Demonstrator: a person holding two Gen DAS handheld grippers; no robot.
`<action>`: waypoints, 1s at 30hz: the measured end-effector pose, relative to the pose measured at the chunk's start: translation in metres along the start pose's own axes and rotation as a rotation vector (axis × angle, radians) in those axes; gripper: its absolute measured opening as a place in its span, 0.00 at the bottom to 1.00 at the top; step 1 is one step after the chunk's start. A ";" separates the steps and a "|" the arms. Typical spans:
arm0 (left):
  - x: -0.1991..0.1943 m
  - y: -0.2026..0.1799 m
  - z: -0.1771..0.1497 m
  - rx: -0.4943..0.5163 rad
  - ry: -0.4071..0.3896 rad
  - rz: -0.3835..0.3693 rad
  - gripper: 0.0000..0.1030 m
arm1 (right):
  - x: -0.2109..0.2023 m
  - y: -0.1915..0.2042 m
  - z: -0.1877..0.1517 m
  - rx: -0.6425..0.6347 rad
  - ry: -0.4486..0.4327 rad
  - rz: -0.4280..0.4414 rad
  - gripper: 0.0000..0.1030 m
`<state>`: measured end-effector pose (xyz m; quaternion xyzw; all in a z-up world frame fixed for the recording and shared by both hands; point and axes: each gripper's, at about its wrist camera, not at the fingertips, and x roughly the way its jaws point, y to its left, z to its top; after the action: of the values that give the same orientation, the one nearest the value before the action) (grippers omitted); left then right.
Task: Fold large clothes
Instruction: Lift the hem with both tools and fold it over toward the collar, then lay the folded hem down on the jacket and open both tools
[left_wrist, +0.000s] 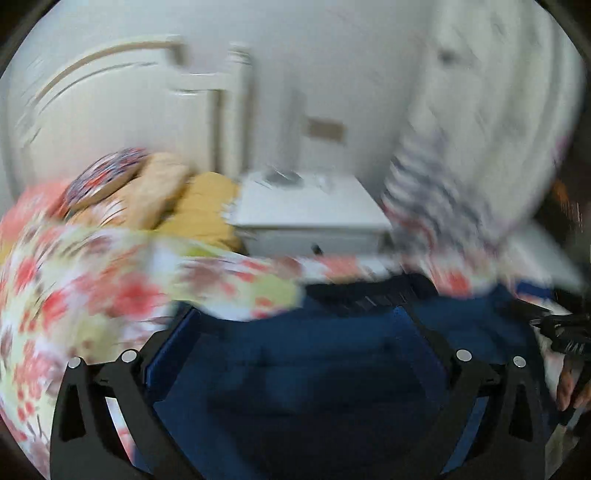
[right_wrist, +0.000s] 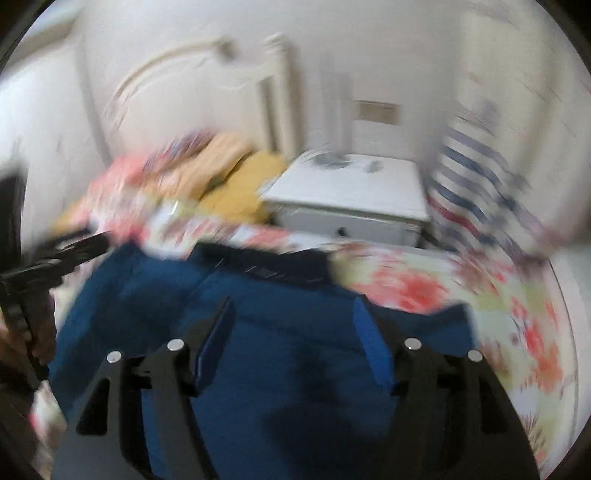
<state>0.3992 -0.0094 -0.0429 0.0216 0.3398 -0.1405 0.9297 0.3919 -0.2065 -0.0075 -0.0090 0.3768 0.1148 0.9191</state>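
- Both of my wrist views are smeared with motion blur, so fine detail is lost.
- The blue garment (left_wrist: 295, 369) lies on the floral bedspread (left_wrist: 55, 295); I use this garment as my landmark.
- My left gripper (left_wrist: 299, 325) hangs directly over the blue garment, its jaws spread wide with only cloth showing between them. I cannot tell whether the fingertips touch the fabric.
- My right gripper (right_wrist: 291, 314) is likewise over the blue garment (right_wrist: 277, 369), jaws spread apart and pinching nothing.
- A dark band (right_wrist: 266, 266) runs along the garment's far edge; it looks like a waistband, though the blur keeps me from being sure.
- In the right wrist view the other gripper's black frame (right_wrist: 44, 266) sits at the garment's left side.
- Beyond the garment stands a white nightstand (left_wrist: 314, 214), with small things on top that are too blurred to name.
- Beyond the garment and to its left lie a mustard pillow (left_wrist: 207, 210) and a tan one (left_wrist: 159, 188).
- Beyond the garment to its right hangs striped fabric (right_wrist: 476, 184).
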 end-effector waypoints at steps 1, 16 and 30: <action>0.014 -0.021 -0.003 0.061 0.034 0.023 0.96 | 0.015 0.015 -0.001 -0.051 0.035 -0.024 0.63; 0.057 -0.006 -0.032 0.034 0.110 0.108 0.96 | 0.029 -0.006 -0.023 0.003 0.044 -0.161 0.74; 0.092 0.074 -0.036 -0.134 0.234 0.136 0.96 | 0.063 -0.090 -0.055 0.220 0.088 -0.179 0.81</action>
<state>0.4644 0.0441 -0.1330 -0.0014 0.4523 -0.0507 0.8904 0.4165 -0.2868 -0.0968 0.0534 0.4247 -0.0103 0.9037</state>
